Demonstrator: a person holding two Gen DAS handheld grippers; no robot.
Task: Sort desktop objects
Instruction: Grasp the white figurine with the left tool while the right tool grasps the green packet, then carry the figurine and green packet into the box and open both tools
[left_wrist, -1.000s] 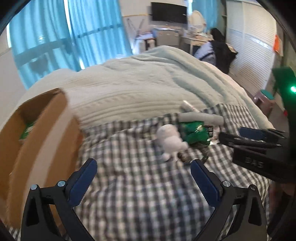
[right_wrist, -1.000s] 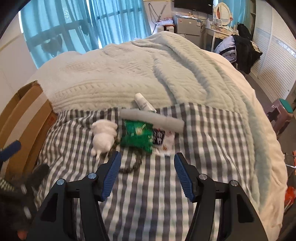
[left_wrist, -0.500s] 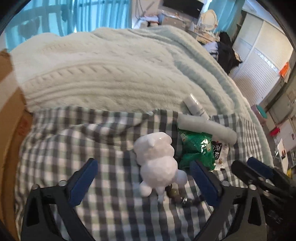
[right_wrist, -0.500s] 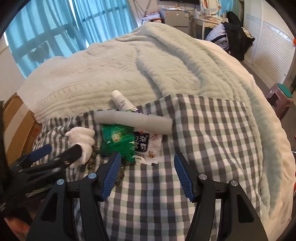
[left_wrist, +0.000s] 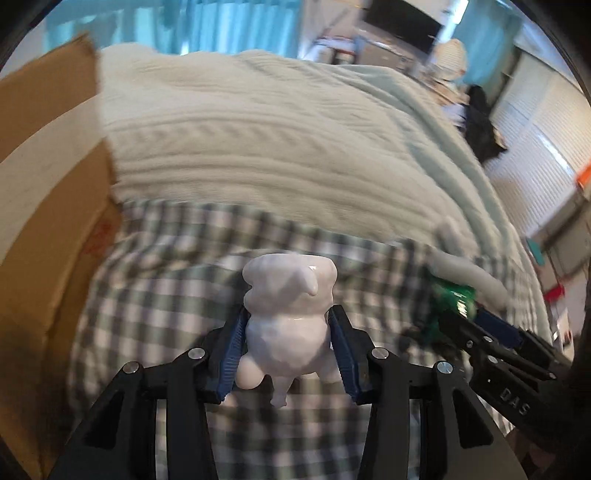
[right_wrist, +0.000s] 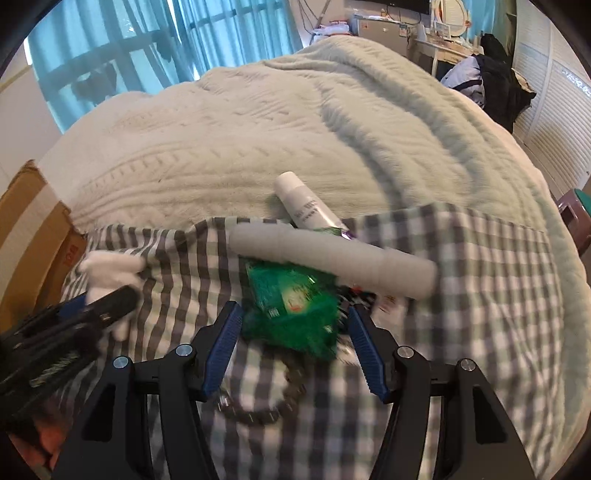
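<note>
A white glossy animal figurine (left_wrist: 288, 295) lies on the checked cloth (left_wrist: 166, 266). My left gripper (left_wrist: 288, 314) straddles its body; the jaws are closing and both blue pads touch its sides. In the right wrist view the same figurine (right_wrist: 110, 266) shows at the left under the left gripper's fingers (right_wrist: 110, 301). My right gripper (right_wrist: 293, 310) stands open over a green snack packet (right_wrist: 291, 299), which lies between the fingers without the pads pressing it. A dark bead bracelet (right_wrist: 266, 410) lies just below the packet.
A white roll (right_wrist: 332, 258) and a white tube (right_wrist: 306, 206) lie behind the packet. A cardboard box (left_wrist: 48, 184) stands at the left edge of the cloth. A pale knitted blanket (right_wrist: 295, 122) covers the bed beyond; furniture stands at the far right.
Both grippers dropped toward the cloth. The left one moved over the figurine and narrowed its jaws around it. The right one came down over the green packet, its opening unchanged.
</note>
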